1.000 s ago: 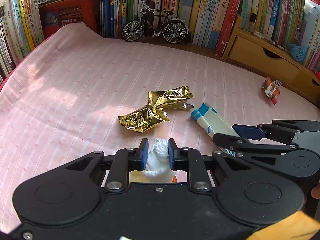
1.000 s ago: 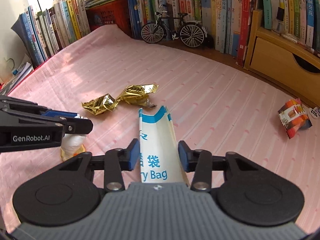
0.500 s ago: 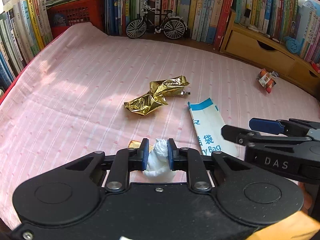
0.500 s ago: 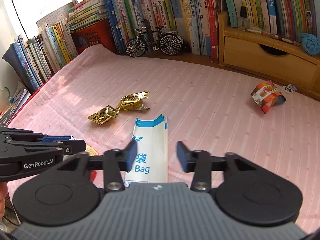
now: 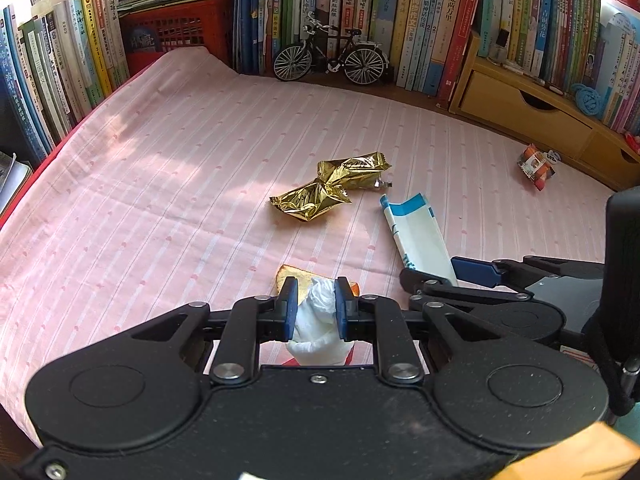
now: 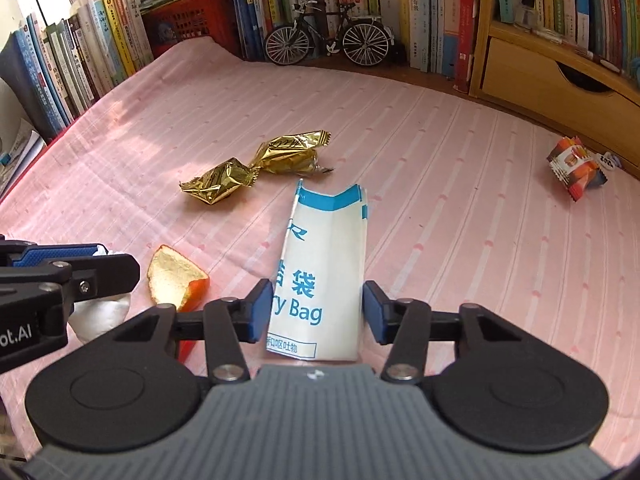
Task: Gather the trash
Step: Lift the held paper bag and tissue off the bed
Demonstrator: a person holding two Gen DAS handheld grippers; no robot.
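Note:
My left gripper (image 5: 314, 292) is shut on a crumpled white tissue (image 5: 320, 320), held just above a piece of orange peel (image 5: 298, 278) on the pink cloth. A creased white-and-blue paper bag (image 6: 324, 248) lies lengthwise between the fingers of my right gripper (image 6: 316, 308), which stand open at its two edges. In the right wrist view the left gripper (image 6: 100, 258) is at the far left, beside the peel (image 6: 172, 280). Two gold wrappers (image 5: 328, 188) lie beyond the bag. A small orange snack packet (image 6: 576, 168) lies far right.
A pink striped cloth (image 5: 160, 184) covers the surface. Books line the back and left side, with a red crate (image 5: 176, 36) among them. A model bicycle (image 5: 332, 60) stands at the back, and a wooden drawer unit (image 5: 528, 112) at the back right.
The left gripper has drawn back with the tissue, uncovering the orange peel. The right gripper rose off the bag, then came back low over it with its fingers slightly wider.

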